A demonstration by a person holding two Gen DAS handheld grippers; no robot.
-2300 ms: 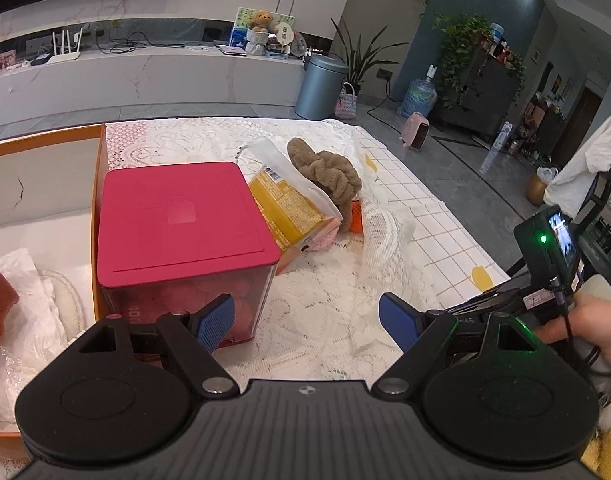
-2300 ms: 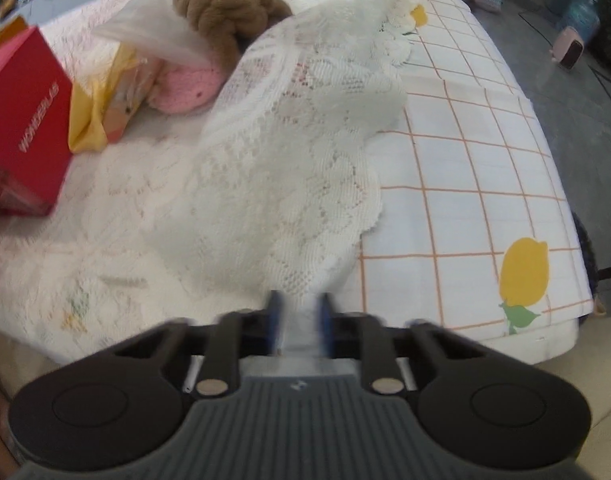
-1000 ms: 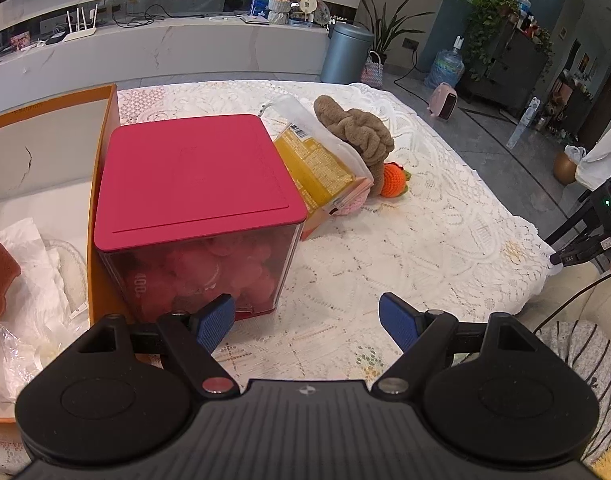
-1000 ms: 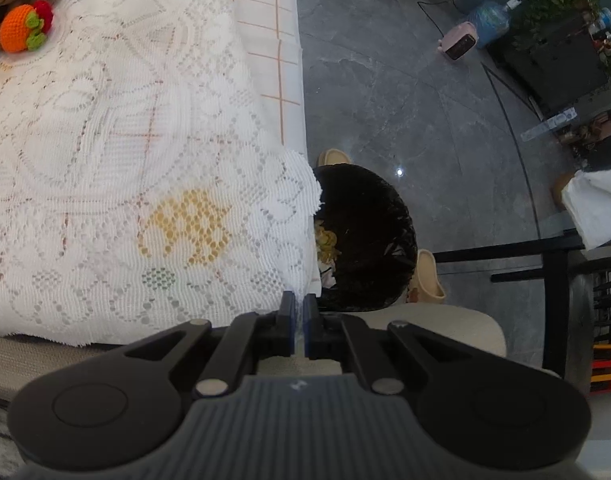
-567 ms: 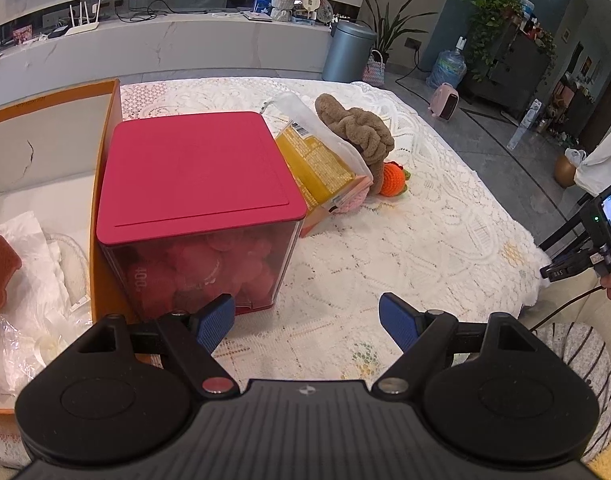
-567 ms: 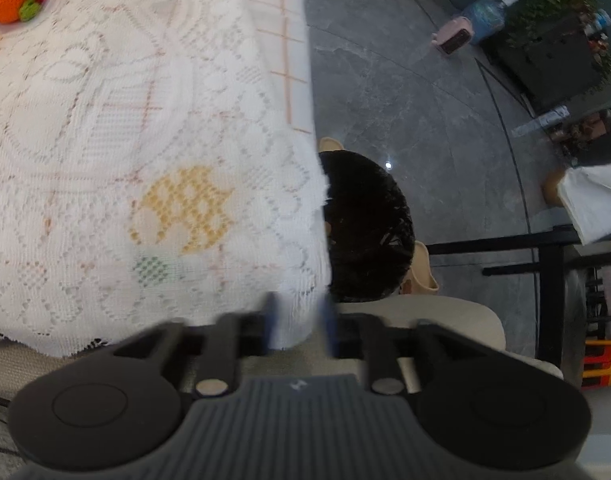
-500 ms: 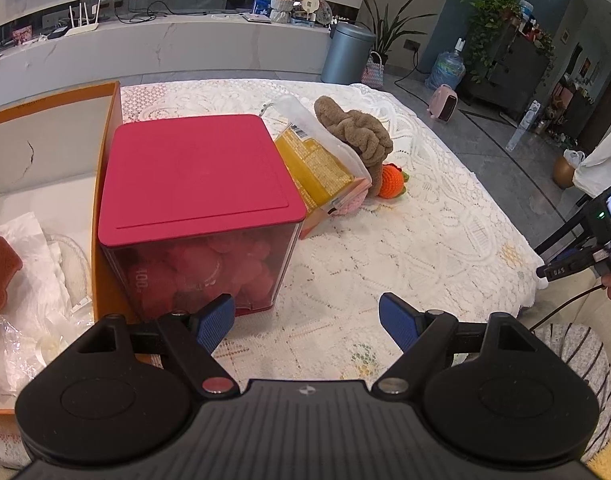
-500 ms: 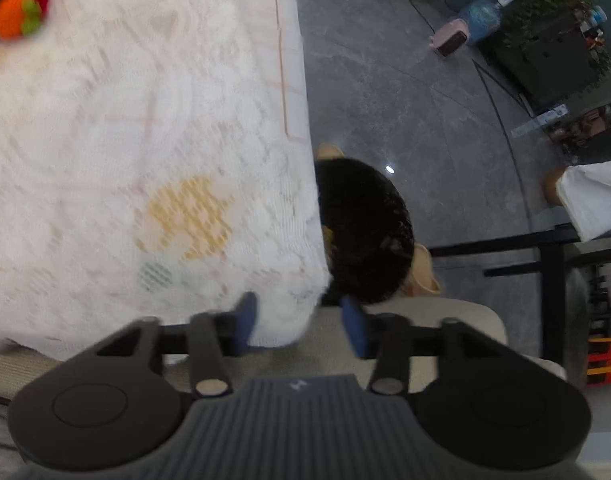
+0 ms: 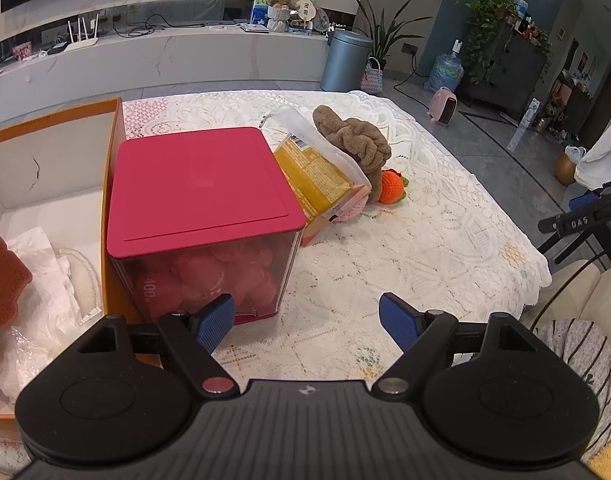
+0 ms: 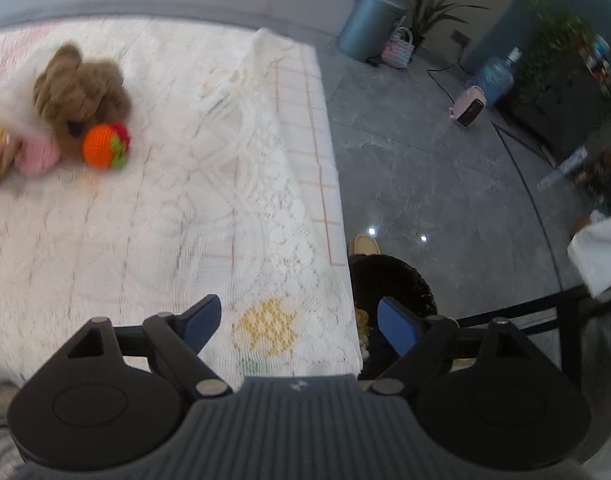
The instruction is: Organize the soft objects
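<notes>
i am judging this to be the gap between one job and the next: the lace cloth is lying flat over the surface, and neither gripper is carrying anything. the left gripper is hovering low in its frame with its fingers spread wide and empty, just in front of the red-lidded box. the right gripper is also spread wide and empty, sitting over the cloth's near corner at the bottom centre of its view.

the loose soft things are lying together: in the left view, right of centre, i am seeing the brown plush, the orange knitted toy touching it, a pink soft piece tucked under them, and a yellow packet leaning against the box. the orange-walled carton is sitting at the left edge, already holding white wrapping.

the next move, i think, is calling for one gripper to reach across the surface to that pile, close on one soft toy, and carry it to a container; which container, i cannot tell.

hard to read: the right view is smearing with motion, so the toys there are blurry. the pink piece is mostly covered. the box's contents are showing only as reddish lumps through its wall. a rust-coloured shape is being cut off by the left edge.
</notes>
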